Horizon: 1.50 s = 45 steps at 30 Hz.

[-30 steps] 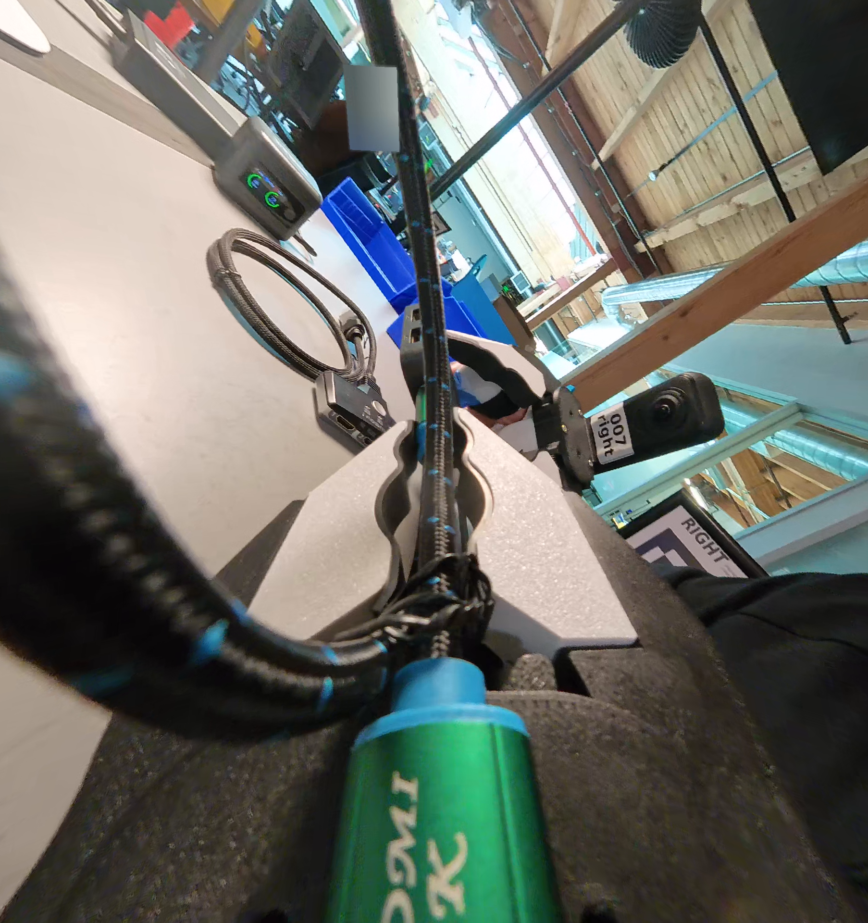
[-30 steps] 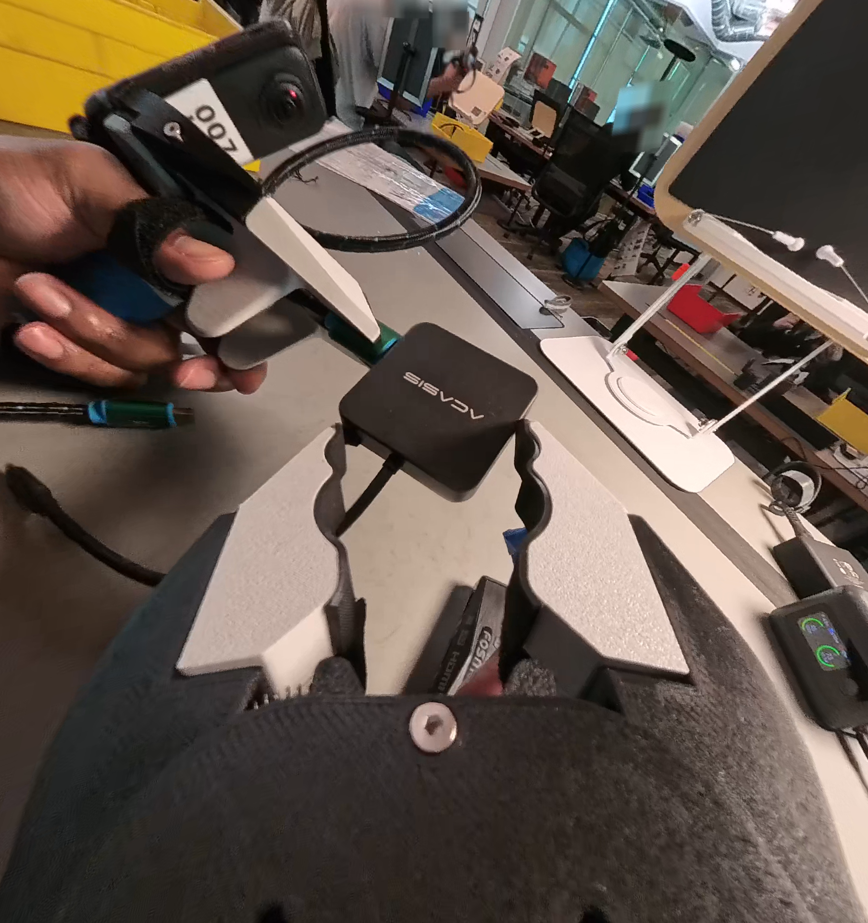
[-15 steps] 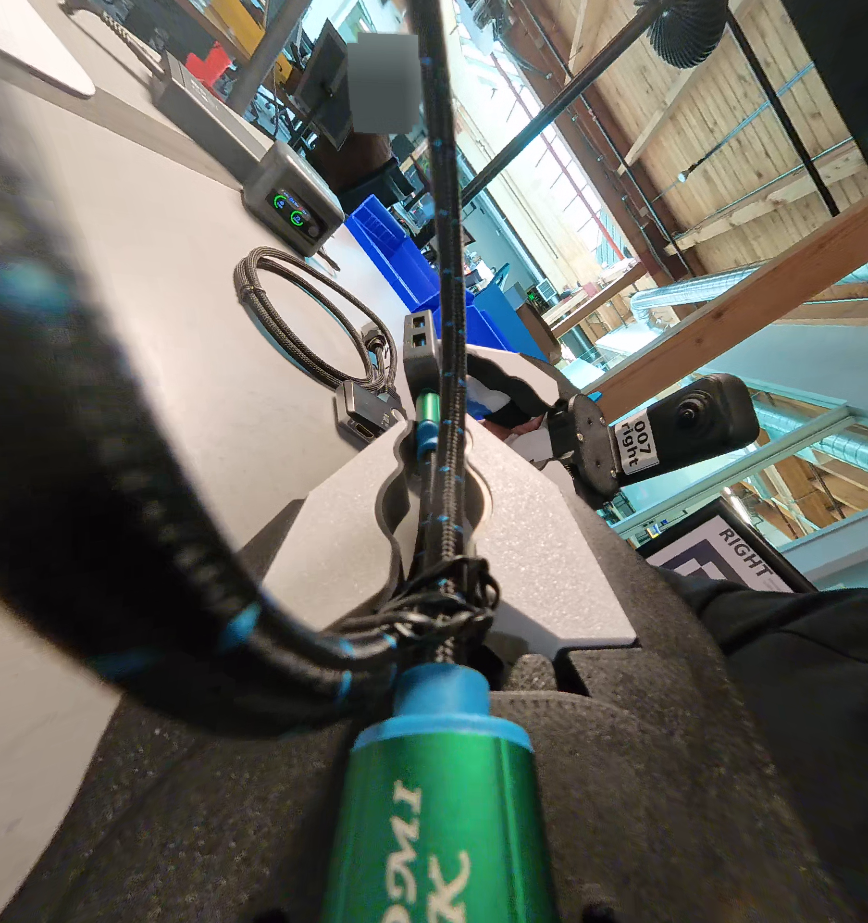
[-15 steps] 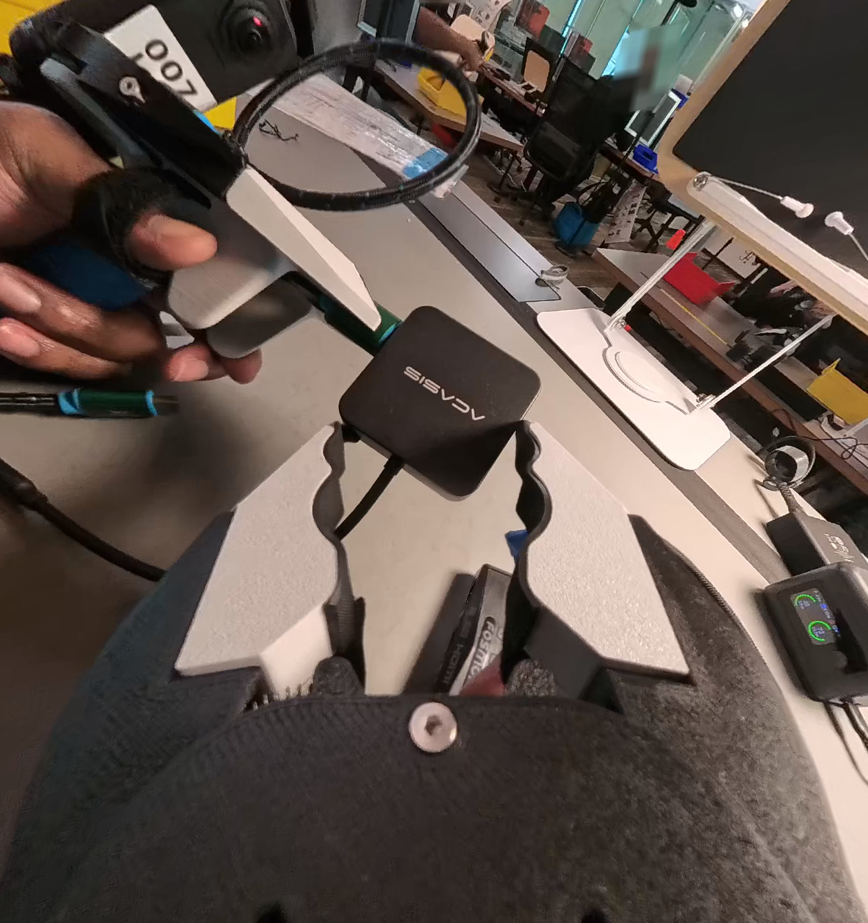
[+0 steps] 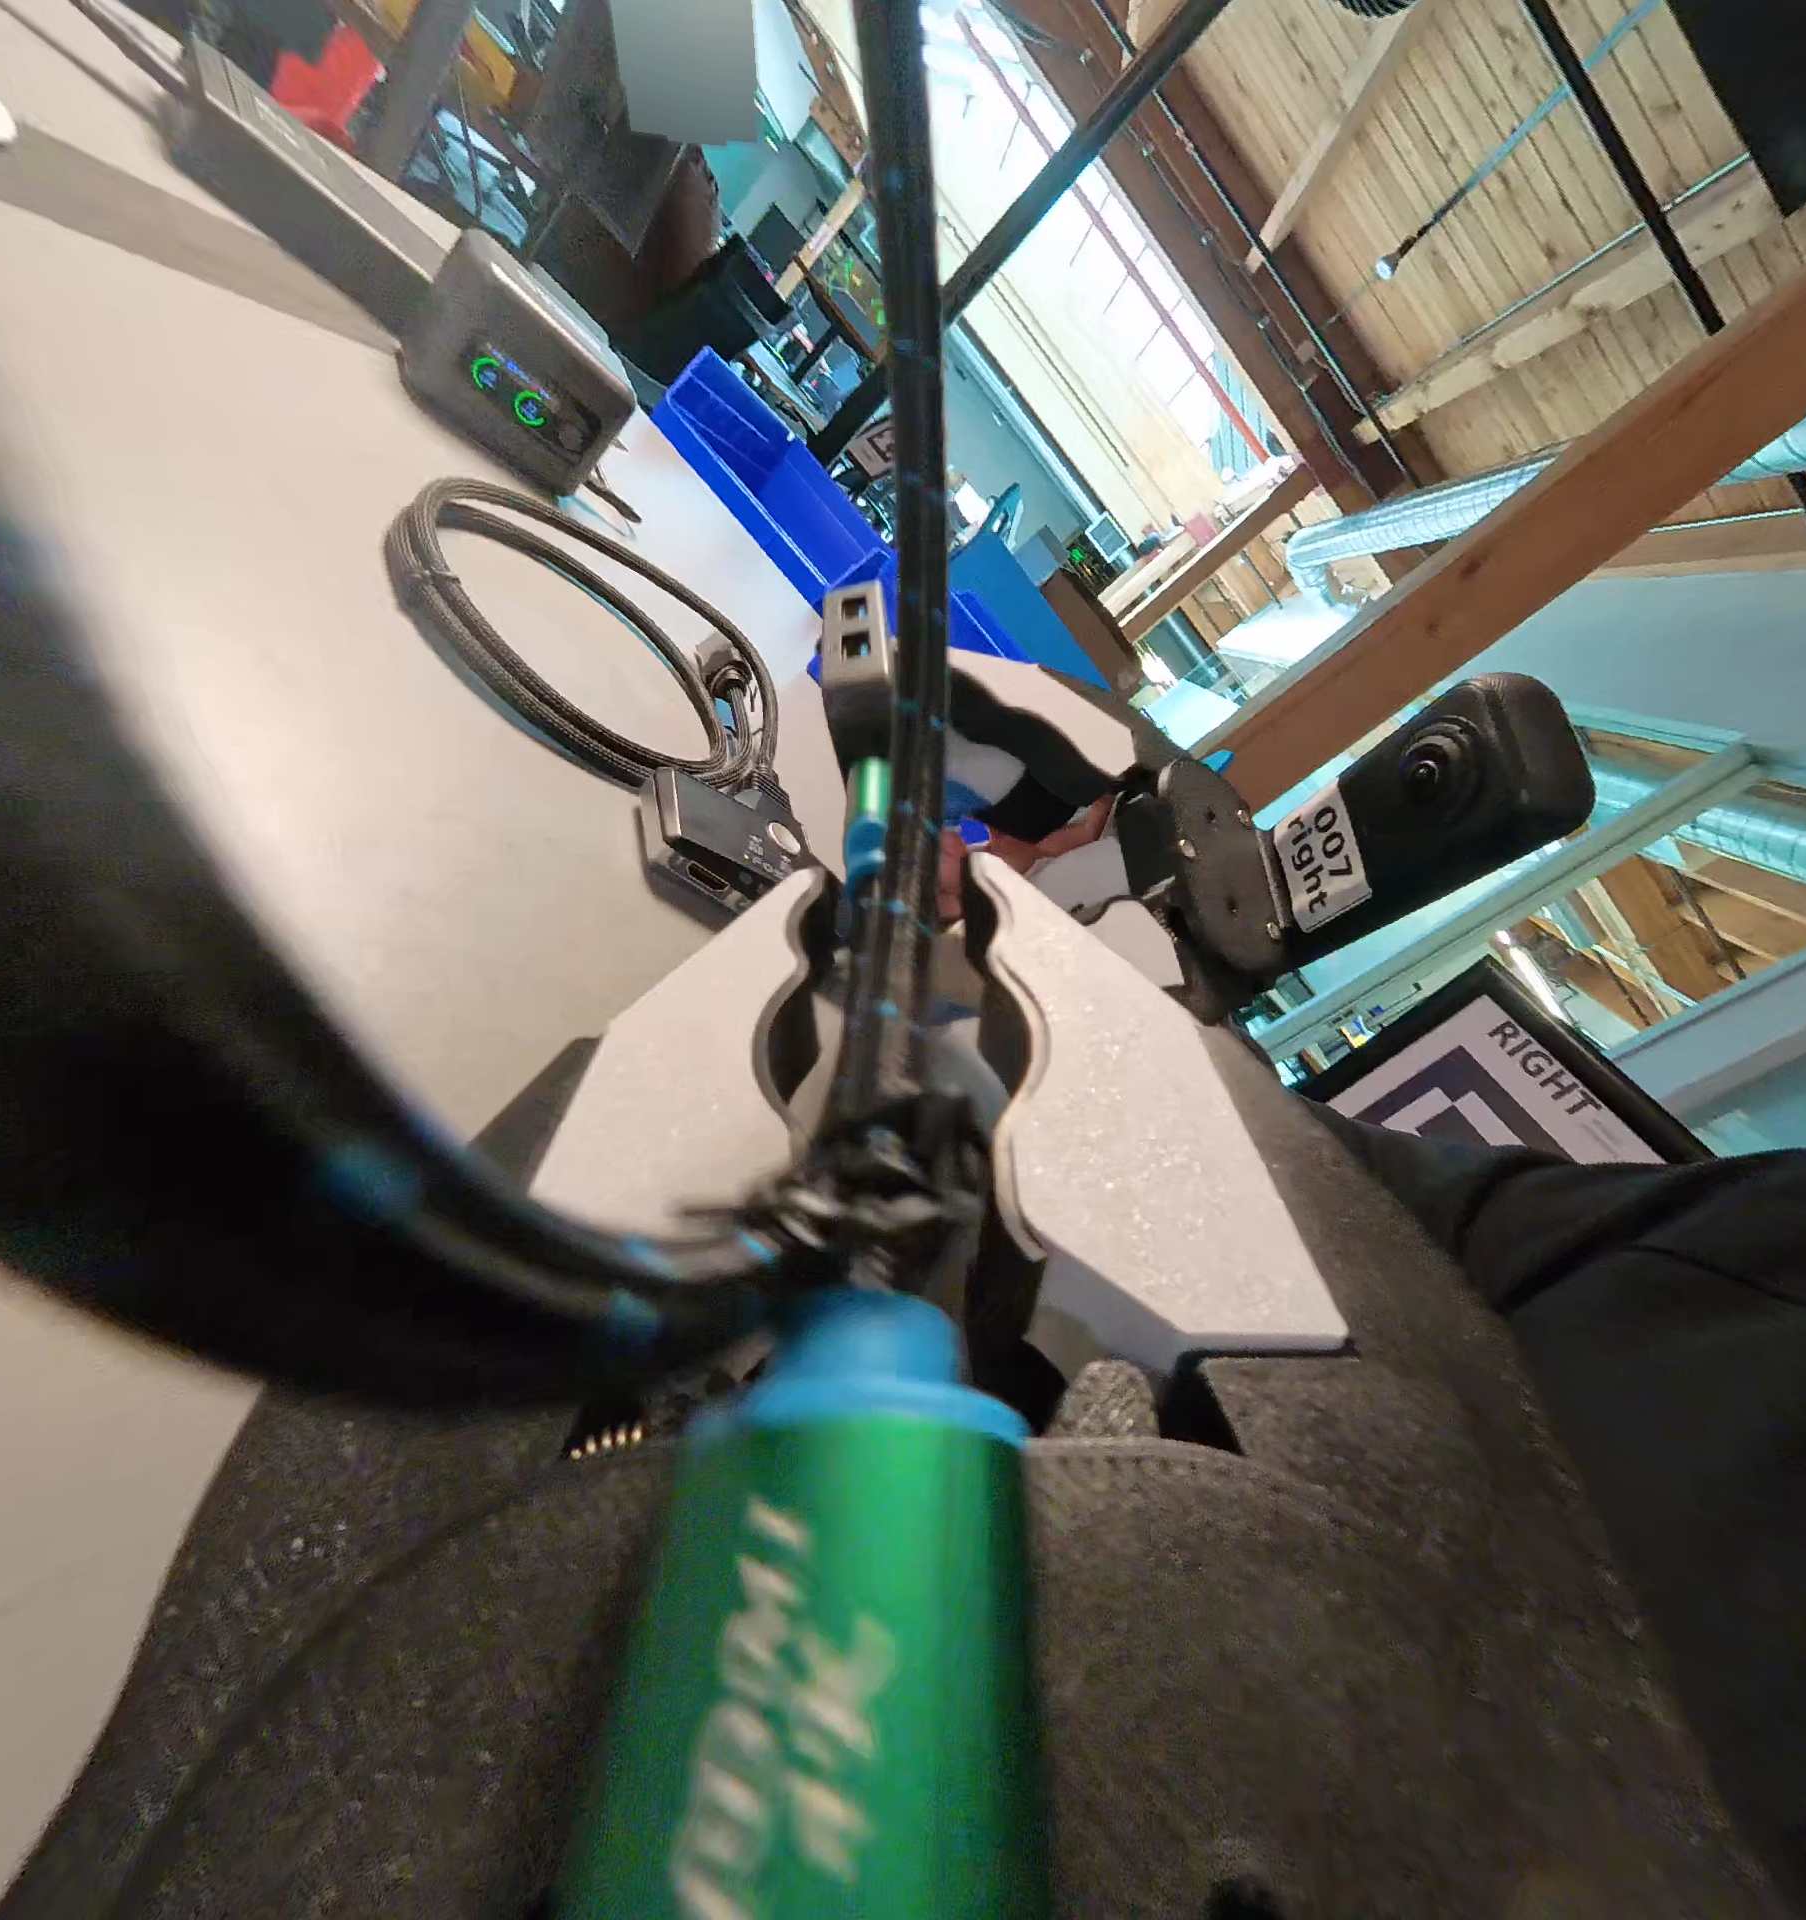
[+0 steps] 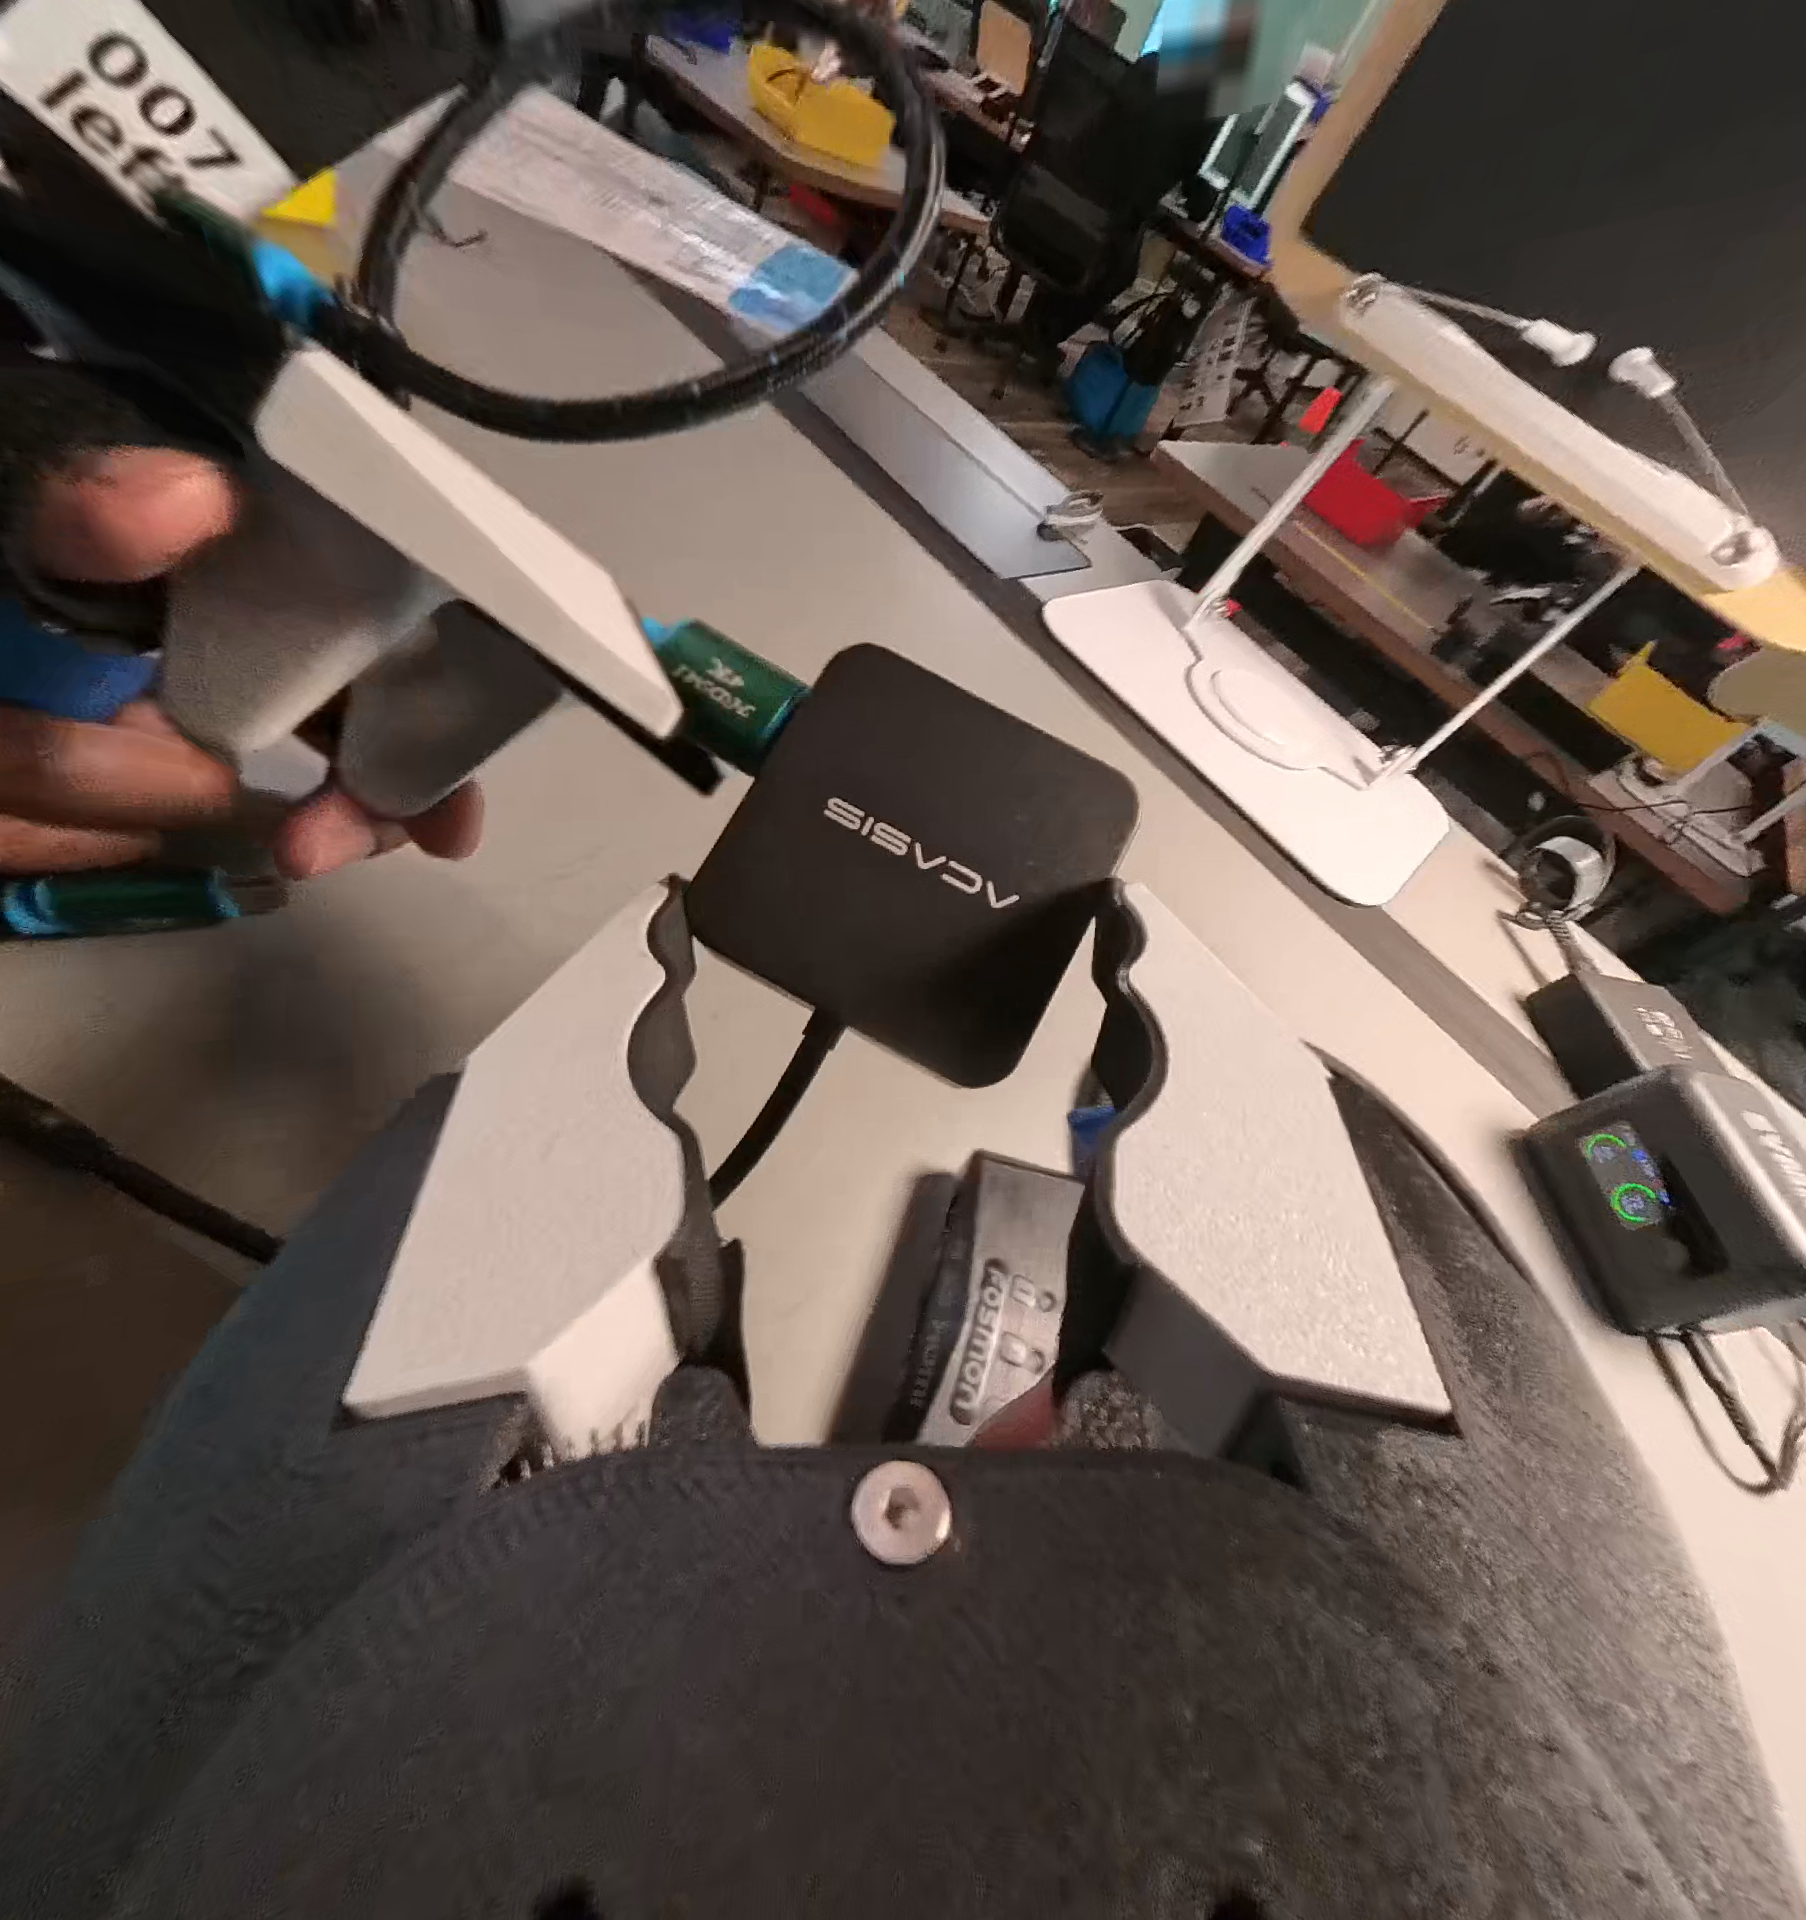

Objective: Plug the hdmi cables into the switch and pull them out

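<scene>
switch (image 6: 909, 862) pinched at right gripper (image 6: 894, 904) fingertips, green plug (image 6: 727, 691) inserted.

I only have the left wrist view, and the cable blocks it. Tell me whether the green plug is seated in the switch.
Observer: In the right wrist view the green HDMI plug butts against the side edge of the HDMI switch. No metal tip shows between them.
Operator: Report what holds the switch.
Observer: The right tool grips it, with one finger on each near corner.
Operator: List any loose plugs on the table.
Observer: Another green plug lies unplugged on the table, by the hand that holds the left tool.
</scene>
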Motion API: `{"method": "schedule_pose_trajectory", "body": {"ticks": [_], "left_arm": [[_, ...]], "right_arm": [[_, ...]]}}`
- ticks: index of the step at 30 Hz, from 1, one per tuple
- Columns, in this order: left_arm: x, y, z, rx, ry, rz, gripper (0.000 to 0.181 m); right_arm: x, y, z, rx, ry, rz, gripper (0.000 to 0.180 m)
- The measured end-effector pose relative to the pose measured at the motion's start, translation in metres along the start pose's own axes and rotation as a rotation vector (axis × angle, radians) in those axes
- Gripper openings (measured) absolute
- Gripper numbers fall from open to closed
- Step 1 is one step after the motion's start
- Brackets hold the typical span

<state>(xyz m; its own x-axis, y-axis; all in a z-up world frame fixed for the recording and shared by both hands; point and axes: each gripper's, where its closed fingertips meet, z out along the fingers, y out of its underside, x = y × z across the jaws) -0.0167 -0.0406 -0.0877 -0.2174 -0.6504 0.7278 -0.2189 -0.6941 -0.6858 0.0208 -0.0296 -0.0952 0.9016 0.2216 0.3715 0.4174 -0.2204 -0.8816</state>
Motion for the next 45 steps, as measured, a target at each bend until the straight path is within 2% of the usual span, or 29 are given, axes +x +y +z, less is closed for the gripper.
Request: {"method": "schedule_pose_trajectory", "body": {"ticks": [3, 4, 6, 9, 12, 15, 19, 22, 26, 31, 36, 41, 43, 45], "left_arm": [[0.0, 0.0, 0.0, -0.008, 0.008, -0.009, 0.039], [0.0, -0.001, 0.0, -0.004, 0.009, -0.012, 0.043], [0.002, -0.002, -0.001, 0.004, 0.027, -0.014, 0.049], [0.004, -0.005, -0.002, 0.018, 0.049, -0.018, 0.049], [0.007, -0.007, -0.003, 0.028, 0.075, -0.015, 0.051], [0.003, -0.004, -0.001, 0.004, 0.057, -0.028, 0.051], [0.002, 0.002, 0.001, -0.029, 0.034, -0.004, 0.049], [0.002, 0.008, 0.004, -0.06, 0.019, 0.023, 0.049], [0.003, 0.011, 0.006, -0.074, 0.008, 0.051, 0.048], [0.002, 0.012, 0.006, -0.074, -0.001, 0.058, 0.047], [0.003, 0.013, 0.007, -0.082, -0.007, 0.068, 0.046], [0.003, 0.014, 0.007, -0.085, -0.008, 0.072, 0.046], [0.003, 0.015, 0.007, -0.089, -0.009, 0.074, 0.046], [0.003, 0.016, 0.008, -0.094, -0.009, 0.075, 0.046]], "right_arm": [[0.013, -0.004, -0.006, 0.024, 0.045, -0.019, 0.079], [0.018, -0.007, -0.009, 0.036, 0.061, -0.021, 0.084], [0.029, -0.014, -0.017, 0.056, 0.096, -0.014, 0.08], [0.052, -0.022, -0.038, 0.086, 0.173, 0.006, 0.079], [0.081, -0.029, -0.076, 0.116, 0.274, 0.045, 0.079], [0.124, -0.025, -0.133, 0.103, 0.428, 0.085, 0.078], [0.204, 0.006, -0.242, 0.039, 0.712, 0.205, 0.079], [0.252, 0.046, -0.321, 0.01, 0.861, 0.367, 0.078], [0.286, 0.119, -0.381, -0.083, 0.966, 0.563, 0.078], [0.282, 0.204, -0.386, -0.367, 0.932, 0.656, 0.079], [0.259, 0.246, -0.371, -0.659, 0.833, 0.593, 0.08], [0.269, 0.211, -0.385, -0.528, 0.892, 0.572, 0.081], [0.257, 0.181, -0.374, -0.4, 0.792, 0.6, 0.08], [0.229, 0.152, -0.354, -0.309, 0.611, 0.634, 0.08]]}}
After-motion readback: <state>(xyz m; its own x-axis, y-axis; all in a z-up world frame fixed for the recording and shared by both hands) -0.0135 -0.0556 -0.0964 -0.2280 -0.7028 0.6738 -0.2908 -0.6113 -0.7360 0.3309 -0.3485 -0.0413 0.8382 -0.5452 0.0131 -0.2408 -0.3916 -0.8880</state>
